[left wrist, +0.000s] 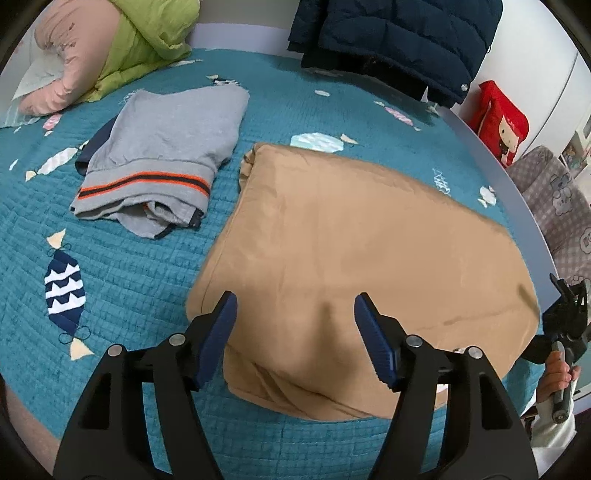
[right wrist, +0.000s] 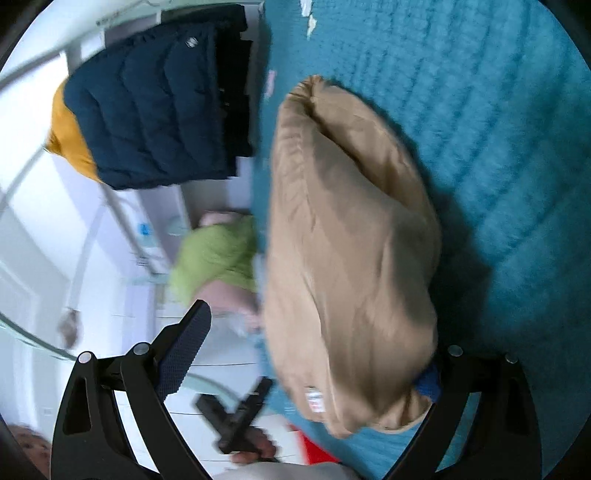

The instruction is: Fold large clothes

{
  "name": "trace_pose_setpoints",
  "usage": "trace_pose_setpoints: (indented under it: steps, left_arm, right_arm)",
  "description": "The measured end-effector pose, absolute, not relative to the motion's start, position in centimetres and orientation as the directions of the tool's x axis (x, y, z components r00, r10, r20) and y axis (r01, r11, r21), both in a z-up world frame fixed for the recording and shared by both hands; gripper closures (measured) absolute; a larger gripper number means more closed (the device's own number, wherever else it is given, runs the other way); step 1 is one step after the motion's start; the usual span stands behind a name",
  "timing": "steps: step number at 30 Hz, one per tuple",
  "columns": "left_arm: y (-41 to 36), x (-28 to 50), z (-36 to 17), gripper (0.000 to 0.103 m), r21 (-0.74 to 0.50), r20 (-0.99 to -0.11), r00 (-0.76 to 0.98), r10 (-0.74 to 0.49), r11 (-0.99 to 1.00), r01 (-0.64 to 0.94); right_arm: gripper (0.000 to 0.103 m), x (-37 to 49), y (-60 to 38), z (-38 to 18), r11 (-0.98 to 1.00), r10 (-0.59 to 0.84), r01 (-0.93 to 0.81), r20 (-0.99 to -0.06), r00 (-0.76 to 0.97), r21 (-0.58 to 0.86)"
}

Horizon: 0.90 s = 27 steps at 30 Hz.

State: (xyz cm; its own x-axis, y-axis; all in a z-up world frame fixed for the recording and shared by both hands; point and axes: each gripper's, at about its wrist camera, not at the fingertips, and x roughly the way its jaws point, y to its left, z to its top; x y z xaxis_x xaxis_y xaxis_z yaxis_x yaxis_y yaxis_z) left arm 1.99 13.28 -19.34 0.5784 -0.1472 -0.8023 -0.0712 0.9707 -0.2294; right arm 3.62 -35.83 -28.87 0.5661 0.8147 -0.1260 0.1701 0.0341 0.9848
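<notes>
A folded tan garment (left wrist: 369, 240) lies flat on the teal bedspread (left wrist: 129, 266). My left gripper (left wrist: 295, 299) hovers over its near edge, tilted down, jaws open with nothing pinched between the blue pads. In the right wrist view, which is rolled on its side and blurred, the tan garment (right wrist: 351, 240) fills the middle. My right gripper (right wrist: 317, 343) stands wide open at its near end; the cloth drapes over and hides most of one pad, while the other pad (right wrist: 184, 350) is bare. A hand (left wrist: 557, 369) holds the right gripper at the bed's right edge.
A folded grey sweater (left wrist: 166, 147) with orange stripes lies left of the tan garment. A navy puffer jacket (left wrist: 399, 37) hangs over the far edge. A green quilt (left wrist: 147, 33) and a pink pillow (left wrist: 74, 66) sit at the far left. A red bag (left wrist: 502, 118) stands beyond the bed.
</notes>
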Motion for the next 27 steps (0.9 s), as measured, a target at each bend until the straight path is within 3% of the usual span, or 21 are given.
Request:
trace_pose_setpoints:
  steps: [3,7,9,10,11,13,18,21,27]
  left_arm:
    - [13.0,2.1,-19.0,0.036,-0.226,-0.798,0.584,-0.147,0.972,-0.064]
    - [12.7,2.1,-18.9,0.036,-0.221,-0.798,0.585,-0.144,0.973,-0.062]
    - [12.6,2.0,-18.9,0.036,-0.215,-0.799,0.584,-0.140,0.975,-0.061]
    - [12.6,2.0,-18.9,0.036,-0.212,-0.800,0.584,-0.138,0.975,-0.059]
    - [12.5,1.9,-18.8,0.036,-0.206,-0.799,0.586,-0.133,0.977,-0.059]
    - [12.3,1.9,-18.6,0.036,-0.194,-0.797,0.591,-0.126,0.979,-0.054]
    - [11.8,2.4,-17.7,0.036,-0.190,-0.793,0.594,-0.134,0.981,-0.032]
    - [11.1,3.2,-17.0,0.036,-0.202,-0.790,0.593,-0.154,0.979,-0.015]
    - [8.5,6.3,-15.9,0.036,-0.250,-0.785,0.576,-0.230,0.967,0.045]
  right_arm:
    - [0.011,4.7,-35.9,-29.2,0.024,0.819,0.186,-0.126,0.560,0.982]
    - [0.014,6.3,-34.2,-28.2,0.171,0.800,0.227,-0.270,0.537,0.959]
    - [0.031,6.7,-33.3,-27.4,0.317,0.756,0.252,-0.404,0.515,0.914]
    - [0.055,6.8,-32.8,-27.1,0.412,0.713,0.277,-0.497,0.495,0.868]
    - [0.066,6.8,-32.5,-26.9,0.458,0.683,0.288,-0.540,0.492,0.841]
    - [0.072,6.1,-32.5,-26.3,0.460,0.663,0.281,-0.536,0.522,0.842]
    - [0.075,5.7,-30.1,-22.6,0.710,0.485,0.231,-0.699,0.525,0.666]
    - [0.076,6.0,-26.8,-20.0,0.886,0.306,0.150,-0.796,0.522,0.439]
    - [0.075,6.2,-23.3,-22.2,0.975,0.133,0.092,-0.861,0.490,0.203]
